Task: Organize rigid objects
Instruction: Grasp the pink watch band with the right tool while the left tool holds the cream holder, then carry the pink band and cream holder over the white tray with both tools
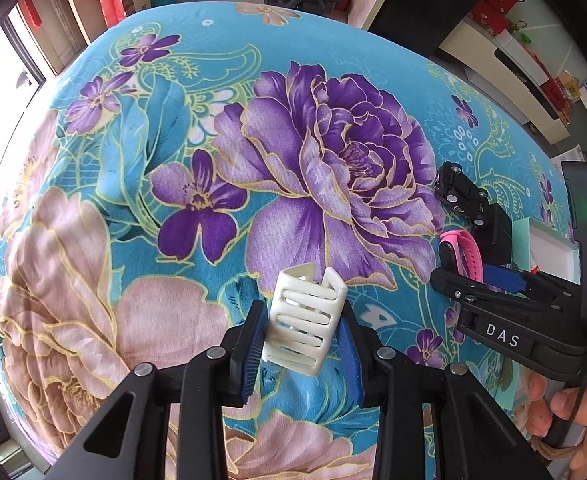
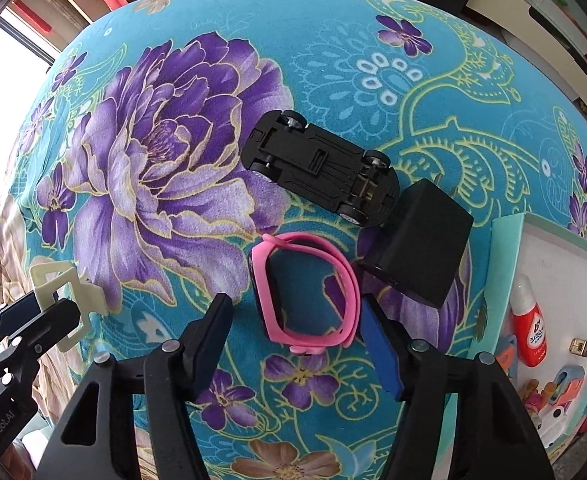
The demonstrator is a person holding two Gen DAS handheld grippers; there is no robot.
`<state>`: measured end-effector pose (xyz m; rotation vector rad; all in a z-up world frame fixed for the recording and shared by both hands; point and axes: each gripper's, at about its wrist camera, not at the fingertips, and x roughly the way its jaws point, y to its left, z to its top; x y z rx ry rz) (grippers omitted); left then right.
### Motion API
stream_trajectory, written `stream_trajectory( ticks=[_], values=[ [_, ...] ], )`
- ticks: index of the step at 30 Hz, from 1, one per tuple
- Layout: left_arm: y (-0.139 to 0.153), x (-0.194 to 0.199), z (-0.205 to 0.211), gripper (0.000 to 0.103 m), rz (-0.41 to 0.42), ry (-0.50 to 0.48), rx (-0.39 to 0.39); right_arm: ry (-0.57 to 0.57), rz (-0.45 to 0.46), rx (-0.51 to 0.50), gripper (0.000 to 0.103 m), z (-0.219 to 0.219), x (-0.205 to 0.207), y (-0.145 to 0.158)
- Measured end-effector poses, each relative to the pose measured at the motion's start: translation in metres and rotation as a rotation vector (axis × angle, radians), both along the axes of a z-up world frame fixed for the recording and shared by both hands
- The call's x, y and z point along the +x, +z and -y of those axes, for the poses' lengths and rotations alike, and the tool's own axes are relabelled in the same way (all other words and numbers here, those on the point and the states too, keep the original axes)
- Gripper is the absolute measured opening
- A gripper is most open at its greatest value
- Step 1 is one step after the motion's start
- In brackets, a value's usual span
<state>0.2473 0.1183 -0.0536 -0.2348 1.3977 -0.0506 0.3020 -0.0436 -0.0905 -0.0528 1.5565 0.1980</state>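
My left gripper (image 1: 300, 330) is shut on a cream-white hair claw clip (image 1: 304, 318) and holds it over the floral blanket; the clip also shows at the left of the right wrist view (image 2: 67, 304). My right gripper (image 2: 293, 320) is open, its fingers on either side of a pink watch band (image 2: 307, 290) that lies on the blanket. A black toy car (image 2: 319, 168) lies upside down just beyond the band. A black power adapter (image 2: 417, 242) lies next to the car, right of the band.
A white box with a teal rim (image 2: 505, 264) sits at the right and holds a red-and-white bottle (image 2: 529, 326), a small brass piece (image 2: 583, 347) and colourful toys. The blue floral blanket (image 1: 173, 160) covers the surface. Shelves and boxes stand beyond its far edge.
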Motion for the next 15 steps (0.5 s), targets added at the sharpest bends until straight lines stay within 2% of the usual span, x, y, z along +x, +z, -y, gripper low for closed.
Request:
stream_trajectory(
  ticks=[3,9,15],
  values=[
    [-0.001,0.002,0.003,0.037,0.0,-0.002,0.004,-0.01,0.001,-0.004,0.052,0.011,0.007,-0.001],
    [0.002,-0.003,0.013,0.037,0.002,-0.007,0.005,-0.003,0.02,0.021,0.052,0.018,0.001,0.008],
    [0.012,-0.006,0.028,0.037,0.022,-0.029,0.041,-0.021,0.047,0.046,0.052,0.031,-0.01,0.02]
  ],
)
